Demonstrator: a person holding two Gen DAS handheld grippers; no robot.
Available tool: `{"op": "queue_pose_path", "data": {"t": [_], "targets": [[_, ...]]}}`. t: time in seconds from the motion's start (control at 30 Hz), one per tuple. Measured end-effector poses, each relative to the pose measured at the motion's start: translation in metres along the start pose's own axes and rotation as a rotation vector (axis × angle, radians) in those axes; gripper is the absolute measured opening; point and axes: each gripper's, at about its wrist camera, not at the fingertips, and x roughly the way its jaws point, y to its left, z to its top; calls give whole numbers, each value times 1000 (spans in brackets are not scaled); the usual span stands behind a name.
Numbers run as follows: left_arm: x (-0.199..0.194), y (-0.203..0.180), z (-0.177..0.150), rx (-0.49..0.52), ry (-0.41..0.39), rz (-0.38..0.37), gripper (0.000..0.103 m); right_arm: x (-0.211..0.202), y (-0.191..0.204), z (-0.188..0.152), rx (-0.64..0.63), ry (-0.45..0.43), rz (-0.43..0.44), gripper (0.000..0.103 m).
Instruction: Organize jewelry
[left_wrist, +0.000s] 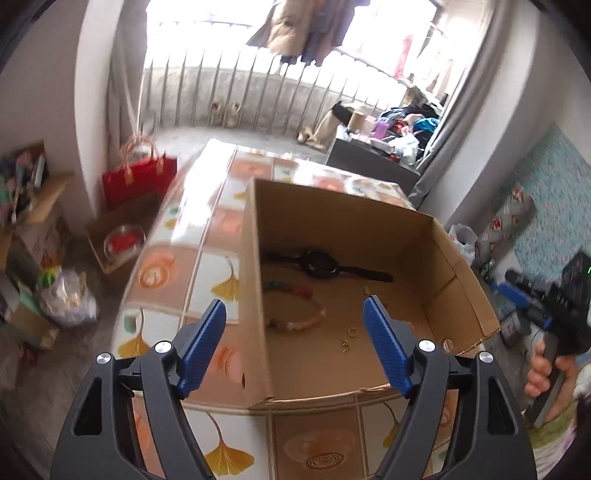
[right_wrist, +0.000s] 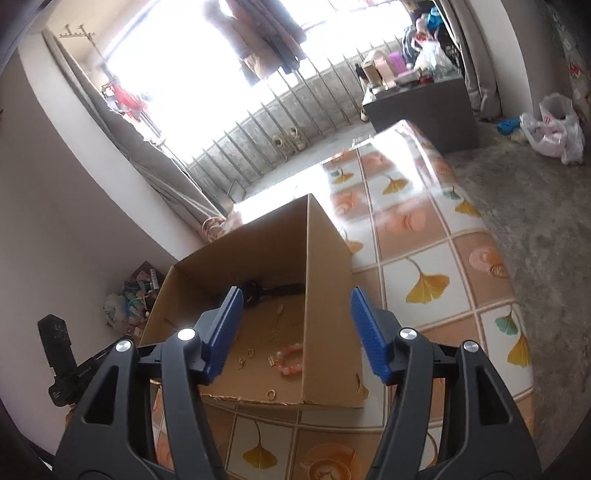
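Left tongs (left_wrist: 295, 321) and right tongs (right_wrist: 295, 314), both spread apart and empty, above a cardboard box (left_wrist: 436, 258) on the tabletop (left_wrist: 192, 236). Inside lie a black watch (left_wrist: 321, 263), a bead bracelet (left_wrist: 299, 306) and small gold rings (left_wrist: 350, 332). No legible writing.

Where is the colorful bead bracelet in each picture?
Left wrist view: the bead bracelet lies on the floor of the cardboard box, just left of middle, in front of the black watch.
Right wrist view: only its pink end shows, low in the middle, partly hidden by the box's wall.
Shared landmark: the black watch behind it.
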Motion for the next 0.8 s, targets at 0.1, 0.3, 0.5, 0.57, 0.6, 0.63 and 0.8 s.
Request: {"op": "queue_pose_path", "data": {"t": [0.1,0.3,0.5,0.57,0.6,0.63,0.8], "targets": [[22,20,-2,-114,100,-84,75,23,-8,-9,49,137,69,59],[27,18,-10,-160,148,-150,76,28,5,-18,4,188,66,59],[16,11,-19,-152,153,-135,76,19,14,-26,-47,210,17,59],[8,9,-27,-139,159,-133,76,14,17,-33,-64,219,-1,59],[5,8,-32,-136,161,-132,76,12,18,-36,-71,222,-9,59],[0,7,-37,-131,163,-130,76,8,21,-41,-80,226,-16,59],[-22,4,-55,-93,144,-100,76,-7,32,-62,-135,229,-44,59]]}}
